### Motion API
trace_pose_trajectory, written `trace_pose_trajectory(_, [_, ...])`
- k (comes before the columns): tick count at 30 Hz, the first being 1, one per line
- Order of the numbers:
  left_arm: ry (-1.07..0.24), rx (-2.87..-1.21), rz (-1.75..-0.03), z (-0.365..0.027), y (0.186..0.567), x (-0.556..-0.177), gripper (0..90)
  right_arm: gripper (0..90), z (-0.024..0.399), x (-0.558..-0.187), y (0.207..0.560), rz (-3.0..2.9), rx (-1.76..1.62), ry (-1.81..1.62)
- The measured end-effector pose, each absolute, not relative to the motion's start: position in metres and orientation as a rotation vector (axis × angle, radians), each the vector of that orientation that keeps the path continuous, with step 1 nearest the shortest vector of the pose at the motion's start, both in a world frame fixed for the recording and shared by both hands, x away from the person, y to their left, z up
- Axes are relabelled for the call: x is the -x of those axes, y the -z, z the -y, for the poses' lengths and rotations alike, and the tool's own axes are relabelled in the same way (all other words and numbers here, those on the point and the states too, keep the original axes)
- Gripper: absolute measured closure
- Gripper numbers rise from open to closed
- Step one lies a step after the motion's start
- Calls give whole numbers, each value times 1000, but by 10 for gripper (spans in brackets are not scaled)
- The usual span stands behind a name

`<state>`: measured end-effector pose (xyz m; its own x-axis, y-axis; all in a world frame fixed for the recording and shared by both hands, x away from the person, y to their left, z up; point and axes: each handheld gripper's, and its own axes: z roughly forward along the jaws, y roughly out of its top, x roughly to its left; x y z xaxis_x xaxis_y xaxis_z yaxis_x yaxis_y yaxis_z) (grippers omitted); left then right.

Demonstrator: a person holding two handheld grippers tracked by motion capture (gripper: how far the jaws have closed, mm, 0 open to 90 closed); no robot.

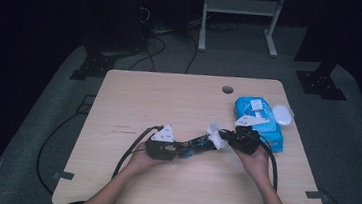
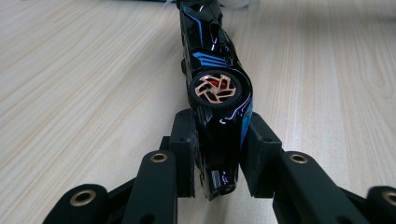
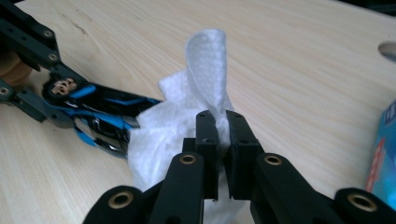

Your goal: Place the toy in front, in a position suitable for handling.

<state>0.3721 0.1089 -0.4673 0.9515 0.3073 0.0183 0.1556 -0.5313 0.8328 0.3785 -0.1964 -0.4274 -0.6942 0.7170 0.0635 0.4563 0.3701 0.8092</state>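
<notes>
- Toy car [image 1: 199, 144]: black with blue trim, centre of the high view, lying between the two grippers just above the table [image 1: 134, 97]. In the left gripper view it runs up the middle of the frame, turned on its side so a copper-spoked wheel [image 2: 215, 89] faces the camera.
- Handling, my read: hard glossy plastic shell, light, stiff, likely slippery under the pads. Wheels and thin trim look like the weak spots. Best hold is across the flat body sides at one end, not on a wheel.
- Left gripper [image 2: 219, 158]: jaws clamped on the near end of the toy car, one pad on each side of the body, no gap showing. Holds it like a vice.
- Wipe [image 3: 184, 112]: white, soft, limp, crumpled; looks thin, would tear or slip if pulled hard. Sits centre of the right gripper view, one flap standing up, the rest bunched against the far end of the toy car.
- Right gripper [image 3: 222, 130]: jaws nearly together, pinching a fold of the wipe. In the high view it is just right of centre, wipe touching the car's end.
- Blue wipes pack [image 1: 257, 119]: right side of the high view, flat on the table, behind the right gripper. White lid [image 1: 282, 115] flipped open beside it.
- Round hole [image 1: 227, 89] in the table, upper centre-right.
</notes>
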Motion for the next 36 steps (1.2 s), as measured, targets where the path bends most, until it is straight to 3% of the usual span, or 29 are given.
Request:
trace_pose_trajectory(14, [-189,-2134,-329,-109,468,-373,685,844,167,-372,421,-2362,-938,-1286])
trace_pose_trajectory(26, [-183,-2134,-335,-110,468,-373,685,844,98,-364,421,-2511,-724,-1311])
trace_pose_trajectory(36, [-188,-2133,-331,-110,468,-373,686,844,162,-378,421,-2397,-918,-1262])
